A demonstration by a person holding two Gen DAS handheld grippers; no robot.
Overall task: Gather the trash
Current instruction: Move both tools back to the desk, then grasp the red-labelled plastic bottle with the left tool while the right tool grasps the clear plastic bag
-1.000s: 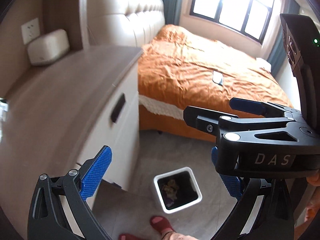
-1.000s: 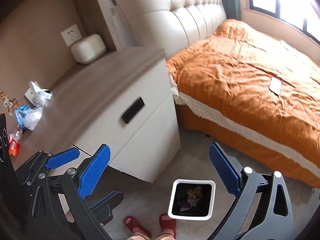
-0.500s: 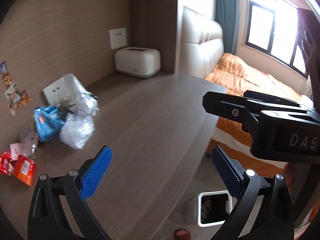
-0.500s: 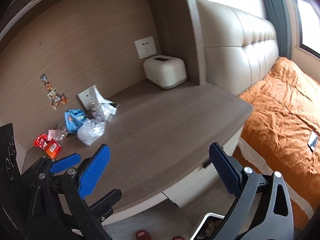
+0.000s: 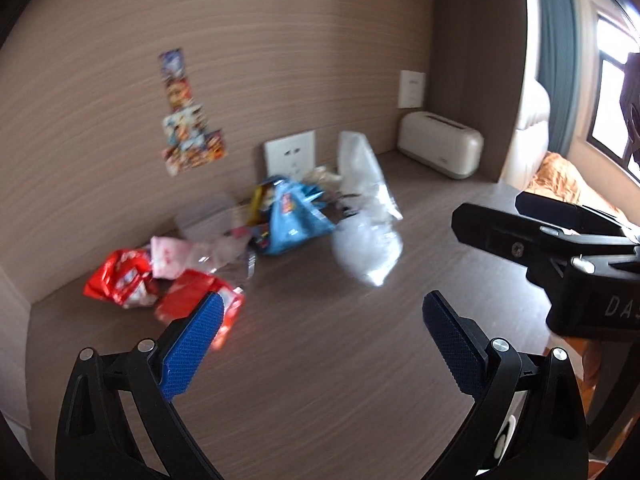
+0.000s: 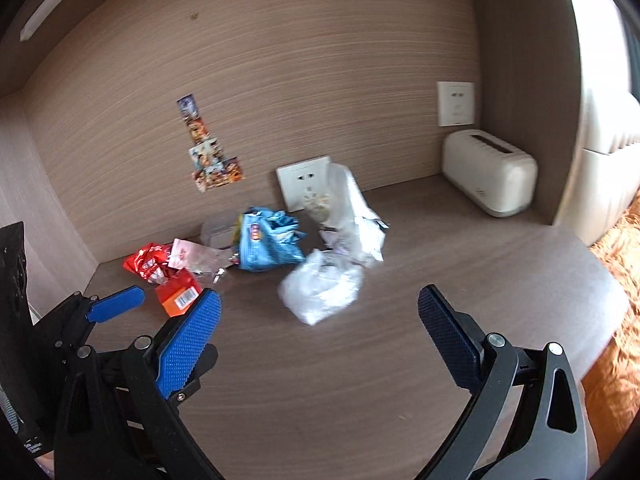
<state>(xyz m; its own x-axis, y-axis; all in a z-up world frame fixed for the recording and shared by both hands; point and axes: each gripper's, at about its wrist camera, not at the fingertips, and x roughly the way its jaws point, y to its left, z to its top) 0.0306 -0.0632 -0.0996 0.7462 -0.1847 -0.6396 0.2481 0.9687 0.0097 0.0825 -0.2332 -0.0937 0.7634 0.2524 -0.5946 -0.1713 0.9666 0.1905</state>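
Note:
Trash lies in a loose pile at the back of a wooden desk [image 6: 360, 380]: a crumpled clear plastic bag [image 6: 320, 290] [image 5: 366, 250], a blue snack bag [image 6: 266, 242] [image 5: 292, 216], a tall white plastic wrapper [image 6: 354, 208], red wrappers [image 6: 150, 264] [image 5: 120, 276] and an orange-red packet [image 6: 178, 296] [image 5: 192, 300]. My left gripper [image 5: 316, 344] is open and empty, short of the pile. My right gripper [image 6: 320, 340] is open and empty too, just in front of the clear bag. The left gripper's blue finger [image 6: 116, 304] shows at the right wrist view's left edge.
A cream toaster-shaped box [image 6: 490, 178] stands at the back right. Wall sockets [image 6: 304, 180] and stickers [image 6: 210, 160] are on the wood panel behind the pile. An orange bed [image 6: 616, 320] lies past the desk's right edge.
Both views have swung from the floor bin and bed up and left onto the desk. The trash pile now sits centred and closer. Both grippers stay open.

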